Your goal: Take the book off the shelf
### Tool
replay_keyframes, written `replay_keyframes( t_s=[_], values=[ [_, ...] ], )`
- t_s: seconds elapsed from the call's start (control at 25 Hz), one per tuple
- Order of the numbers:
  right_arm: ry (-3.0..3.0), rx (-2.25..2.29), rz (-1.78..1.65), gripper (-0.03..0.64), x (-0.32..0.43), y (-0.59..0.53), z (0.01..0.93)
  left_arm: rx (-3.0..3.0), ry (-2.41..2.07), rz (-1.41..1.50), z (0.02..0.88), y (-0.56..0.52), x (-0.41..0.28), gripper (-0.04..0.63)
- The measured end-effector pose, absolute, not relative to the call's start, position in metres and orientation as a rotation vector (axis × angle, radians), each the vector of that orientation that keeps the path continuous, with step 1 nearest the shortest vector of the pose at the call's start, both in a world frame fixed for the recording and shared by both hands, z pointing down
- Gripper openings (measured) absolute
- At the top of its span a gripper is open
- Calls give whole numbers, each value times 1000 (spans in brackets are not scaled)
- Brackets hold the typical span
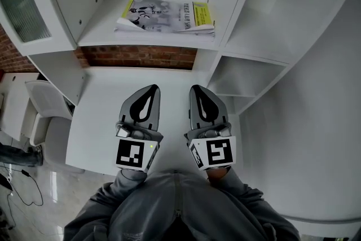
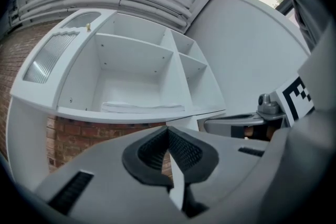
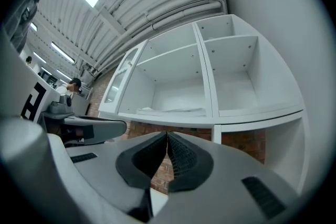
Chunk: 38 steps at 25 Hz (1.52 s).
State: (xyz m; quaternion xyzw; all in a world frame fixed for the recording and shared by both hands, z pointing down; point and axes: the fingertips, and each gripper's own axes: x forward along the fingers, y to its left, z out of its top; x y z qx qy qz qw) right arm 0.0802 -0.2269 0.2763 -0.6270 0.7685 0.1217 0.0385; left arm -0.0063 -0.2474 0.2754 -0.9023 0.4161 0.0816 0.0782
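A thin book [image 1: 166,16] with a yellow, white and grey cover lies flat on the middle shelf [image 1: 101,36] of a white shelf unit. From the gripper views only its white page edge shows, as the book [image 2: 143,107] and the book [image 3: 173,110]. My left gripper [image 1: 152,89] and right gripper [image 1: 194,89] hover side by side over the white desk [image 1: 107,99], below and short of the shelf. Both are shut with nothing between their pads, and neither touches the book.
The shelf unit has side compartments [image 1: 248,79] at the right and a glass-fronted door [image 1: 20,5] at the left. A brick wall [image 1: 135,56] shows under the shelf. A white chair [image 1: 48,115] stands left of the desk. A person's grey sleeves fill the bottom.
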Motion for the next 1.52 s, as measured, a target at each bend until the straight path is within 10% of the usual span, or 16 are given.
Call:
replay_keyframes(
  t_s=[1.52],
  values=[
    [2873,-1875,1488,43,49,-305,205,-2105,882,-375,208,-318,12,9]
  ],
)
